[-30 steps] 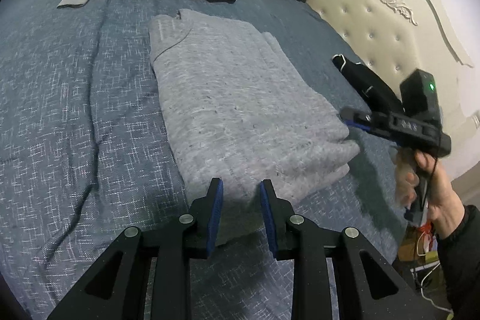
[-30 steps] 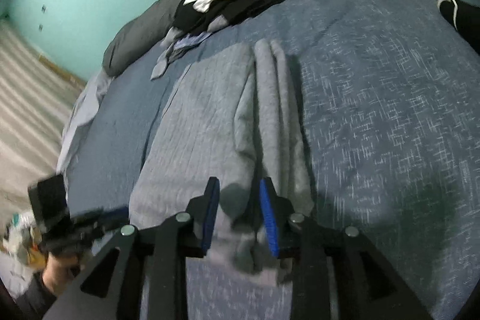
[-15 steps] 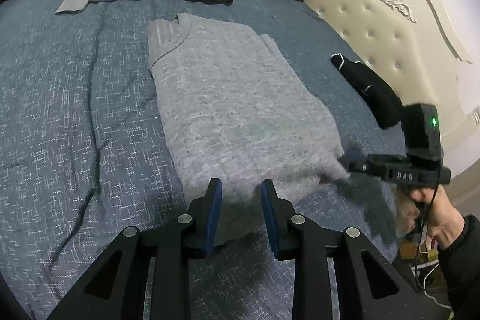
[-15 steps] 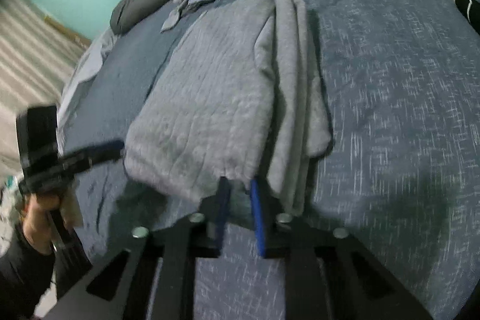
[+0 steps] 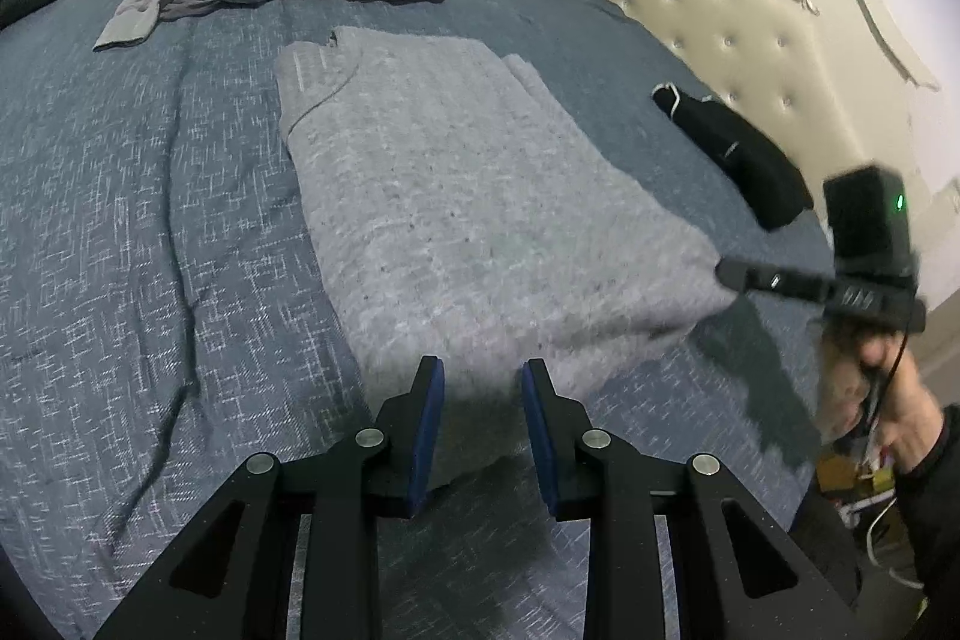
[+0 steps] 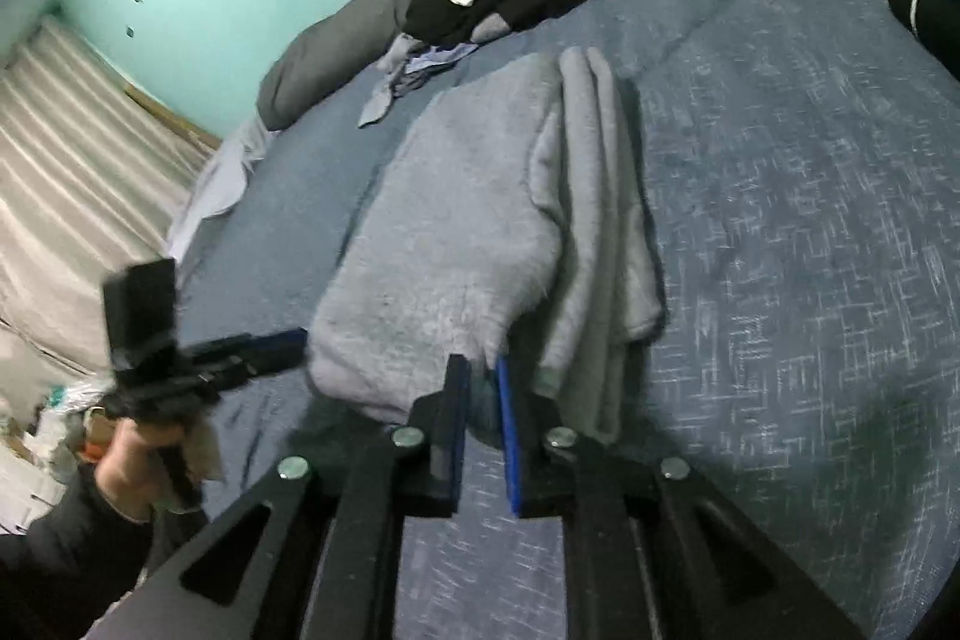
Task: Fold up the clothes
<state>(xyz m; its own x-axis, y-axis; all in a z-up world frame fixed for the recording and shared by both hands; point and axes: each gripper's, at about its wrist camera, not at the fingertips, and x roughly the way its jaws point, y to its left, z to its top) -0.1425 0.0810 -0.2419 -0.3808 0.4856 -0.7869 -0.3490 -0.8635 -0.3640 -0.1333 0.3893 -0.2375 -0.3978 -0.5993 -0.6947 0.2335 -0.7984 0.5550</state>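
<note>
Holding the near hem of the gray sweater [image 5: 480,196], both tools, left [image 5: 483,418] and right [image 6: 480,418], pinch it as it stretches away up the bed [image 5: 150,196].

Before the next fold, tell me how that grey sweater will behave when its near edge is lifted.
The grey sweater will likely flop and drape: its near edge already sags in soft folds on the blue bedspread. The folded-in sleeve lies in loose layers, so it may slide out. The knit looks thick and fuzzy, so it probably won't slip from the pads.
</note>
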